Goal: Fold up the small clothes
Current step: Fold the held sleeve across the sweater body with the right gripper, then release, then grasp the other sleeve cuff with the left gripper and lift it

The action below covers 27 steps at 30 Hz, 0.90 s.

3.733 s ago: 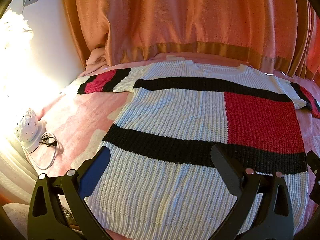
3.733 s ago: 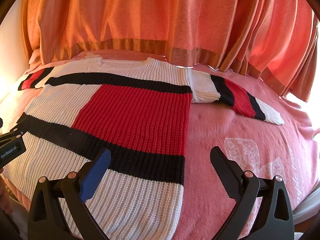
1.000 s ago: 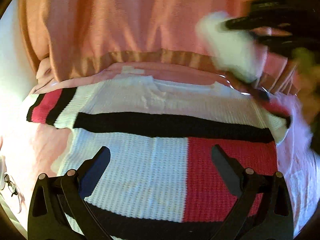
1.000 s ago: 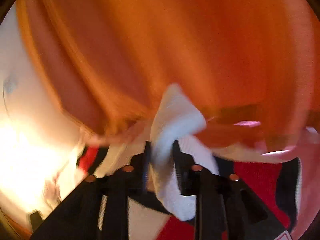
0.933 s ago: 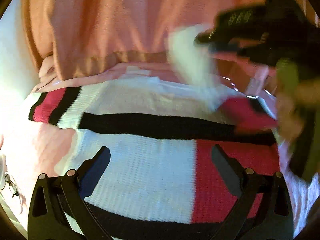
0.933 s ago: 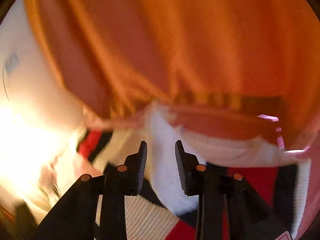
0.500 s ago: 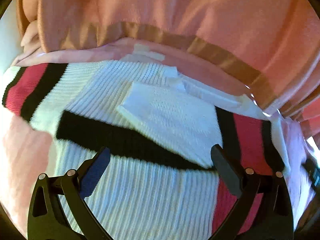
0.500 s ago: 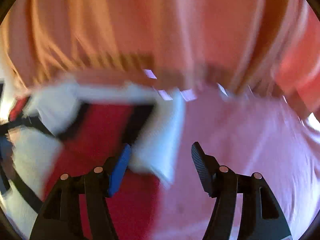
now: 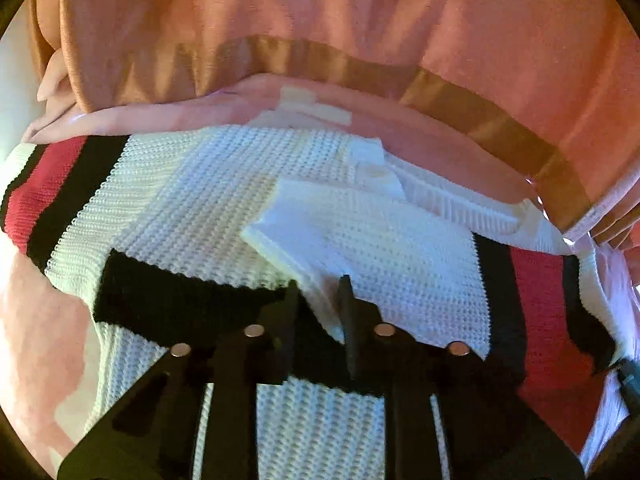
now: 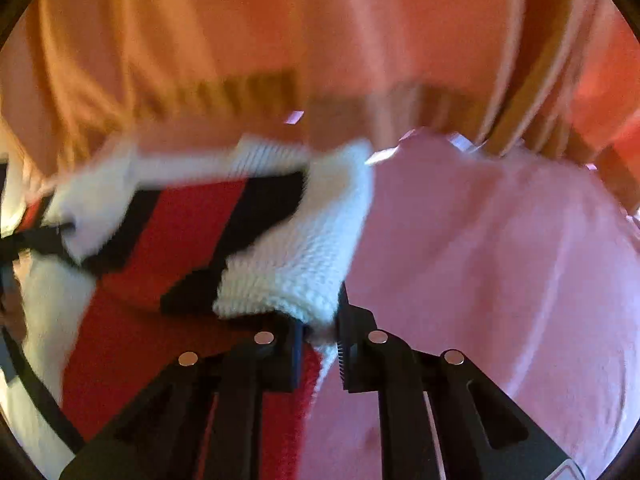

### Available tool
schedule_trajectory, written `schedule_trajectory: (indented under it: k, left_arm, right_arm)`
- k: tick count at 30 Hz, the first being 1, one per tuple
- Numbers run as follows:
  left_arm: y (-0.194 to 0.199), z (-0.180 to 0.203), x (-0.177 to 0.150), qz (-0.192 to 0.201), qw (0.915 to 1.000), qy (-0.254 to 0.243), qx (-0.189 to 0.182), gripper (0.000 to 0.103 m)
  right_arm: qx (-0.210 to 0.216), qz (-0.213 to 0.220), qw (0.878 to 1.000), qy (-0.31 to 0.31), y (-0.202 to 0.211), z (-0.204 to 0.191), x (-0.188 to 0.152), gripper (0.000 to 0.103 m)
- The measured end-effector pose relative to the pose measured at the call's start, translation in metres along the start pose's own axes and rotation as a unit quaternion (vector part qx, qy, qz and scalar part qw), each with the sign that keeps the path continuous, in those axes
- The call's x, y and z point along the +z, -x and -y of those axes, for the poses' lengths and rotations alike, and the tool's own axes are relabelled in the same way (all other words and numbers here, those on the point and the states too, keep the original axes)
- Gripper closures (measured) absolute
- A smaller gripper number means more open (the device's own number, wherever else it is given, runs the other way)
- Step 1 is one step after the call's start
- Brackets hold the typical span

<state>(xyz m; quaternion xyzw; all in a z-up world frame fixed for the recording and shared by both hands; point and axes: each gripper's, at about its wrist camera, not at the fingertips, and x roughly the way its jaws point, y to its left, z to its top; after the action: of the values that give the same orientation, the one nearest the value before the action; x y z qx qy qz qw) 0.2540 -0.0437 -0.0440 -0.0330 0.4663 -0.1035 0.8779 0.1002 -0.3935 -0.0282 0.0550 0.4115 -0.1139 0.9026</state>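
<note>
A white knit sweater [image 9: 192, 220] with black and red blocks lies flat on a pink bed. Its right sleeve [image 9: 380, 248] is folded across the chest, cuff toward the middle. My left gripper [image 9: 319, 300] is low over that cuff, its jaws closing with the white cuff corner pinched between them. In the right wrist view, which is blurred, the sweater [image 10: 160, 240] shows its red panel, and a thick white fold [image 10: 304, 264] bulges at the sweater's right edge. My right gripper [image 10: 320, 332] is closing its jaws on that fold, white knit between the pads.
An orange curtain [image 9: 320, 20] with a brown band hangs right behind the bed. The sweater's left sleeve [image 9: 44, 184] lies spread out to the left. Pink blanket [image 10: 480, 260] stretches to the right of the sweater.
The right gripper laid the sleeve across the sweater, let it go and dropped to the sweater's right edge. Both grippers went from wide apart to nearly closed on white knit.
</note>
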Motion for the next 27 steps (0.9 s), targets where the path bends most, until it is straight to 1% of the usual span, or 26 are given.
schedule_trajectory:
  k: [1, 2, 3, 4, 5, 7, 8, 9, 10, 11, 12, 13, 14, 15, 16, 17, 18, 20, 21, 22, 23, 24, 25, 27]
  left_arm:
    - [-0.002, 0.0, 0.0, -0.001, 1.0, -0.004, 0.001, 0.086]
    - [-0.003, 0.0, 0.0, 0.0, 1.0, -0.009, 0.003, 0.086]
    - [-0.003, 0.0, 0.0, 0.003, 0.9999, -0.01, 0.003, 0.086]
    - [-0.003, 0.001, -0.001, 0.003, 0.9999, -0.012, 0.004, 0.086]
    - [-0.003, 0.003, -0.002, 0.004, 0.9999, -0.015, 0.006, 0.086]
    - [-0.003, 0.003, -0.003, 0.006, 0.9998, -0.016, 0.009, 0.086]
    - [-0.002, 0.003, -0.003, 0.005, 0.9999, -0.014, 0.007, 0.086]
    - [-0.001, 0.001, -0.002, 0.004, 0.9999, -0.01, 0.004, 0.084]
    - [0.003, -0.001, 0.0, 0.004, 1.0, 0.001, -0.007, 0.083]
    - [0.01, -0.006, 0.002, 0.008, 0.9995, 0.015, -0.025, 0.082]
    - [0.017, -0.012, 0.006, 0.012, 0.9986, 0.03, -0.041, 0.069]
    - [0.028, -0.023, 0.011, 0.021, 0.9972, 0.05, -0.051, 0.058]
    - [0.037, -0.032, 0.015, 0.031, 0.9962, 0.064, -0.051, 0.033]
    - [0.047, -0.043, 0.02, 0.046, 0.995, 0.078, -0.044, 0.018]
    - [0.062, -0.065, 0.027, 0.072, 0.9925, 0.097, -0.016, 0.015]
    - [0.068, -0.078, 0.032, 0.083, 0.9908, 0.107, 0.0, 0.013]
    - [0.075, -0.096, 0.037, 0.093, 0.9884, 0.119, 0.018, 0.013]
    - [0.082, -0.145, 0.046, 0.104, 0.9805, 0.154, 0.063, 0.012]
    - [0.084, -0.17, 0.048, 0.106, 0.9746, 0.176, 0.088, 0.012]
    - [0.082, -0.204, 0.049, 0.103, 0.9655, 0.208, 0.119, 0.012]
    - [0.079, -0.229, 0.05, 0.096, 0.9584, 0.231, 0.137, 0.012]
    - [0.076, -0.254, 0.049, 0.085, 0.9516, 0.254, 0.151, 0.012]
    - [0.071, -0.285, 0.049, 0.073, 0.9419, 0.284, 0.163, 0.012]
    - [0.066, -0.329, 0.048, 0.068, 0.9257, 0.328, 0.175, 0.012]
  right_arm:
    - [-0.005, -0.001, 1.0, -0.006, 0.003, 0.008, -0.001, 0.092]
    - [-0.016, -0.017, 1.0, -0.01, 0.0, 0.017, -0.007, 0.092]
    - [-0.022, -0.041, 0.999, -0.013, -0.012, 0.024, -0.015, 0.092]
    - [-0.023, -0.081, 0.996, -0.015, -0.03, 0.029, -0.027, 0.092]
    - [-0.023, -0.066, 0.998, -0.008, -0.03, 0.027, -0.031, 0.091]
    - [-0.034, -0.064, 0.997, 0.017, -0.022, 0.017, -0.026, 0.091]
    - [-0.028, -0.067, 0.997, 0.011, -0.017, 0.015, -0.024, 0.09]
    - [-0.026, -0.074, 0.997, 0.004, -0.013, 0.015, -0.024, 0.088]
    - [-0.028, -0.085, 0.996, -0.005, -0.004, 0.013, -0.023, 0.081]
    - [-0.036, -0.088, 0.995, -0.005, 0.006, 0.012, -0.022, 0.073]
    - [-0.049, -0.081, 0.996, -0.001, 0.021, 0.009, -0.02, 0.069]
    - [-0.061, -0.058, 0.996, 0.001, 0.036, 0.007, -0.016, 0.065]
    - [-0.07, -0.031, 0.997, -0.002, 0.05, 0.007, -0.014, 0.057]
    - [-0.076, -0.001, 0.997, -0.012, 0.064, 0.007, -0.012, 0.052]
    - [-0.073, 0.025, 0.997, -0.025, 0.077, 0.004, -0.011, 0.042]
    - [-0.064, 0.039, 0.997, -0.032, 0.084, 0.001, -0.012, 0.04]
    - [-0.038, 0.054, 0.997, -0.038, 0.091, -0.009, -0.012, 0.04]
    - [-0.014, 0.057, 0.998, -0.023, 0.092, -0.025, -0.015, 0.04]
    - [-0.008, 0.06, 0.998, -0.009, 0.092, -0.035, -0.016, 0.04]
    - [-0.008, 0.065, 0.998, 0.014, 0.091, -0.049, -0.018, 0.04]
    - [-0.01, 0.067, 0.997, 0.036, 0.09, -0.062, -0.02, 0.04]
    - [-0.011, 0.065, 0.996, 0.054, 0.087, -0.073, -0.021, 0.04]
    - [-0.009, 0.062, 0.996, 0.063, 0.085, -0.08, -0.023, 0.04]
    - [-0.002, 0.057, 0.996, 0.068, 0.077, -0.085, -0.025, 0.04]
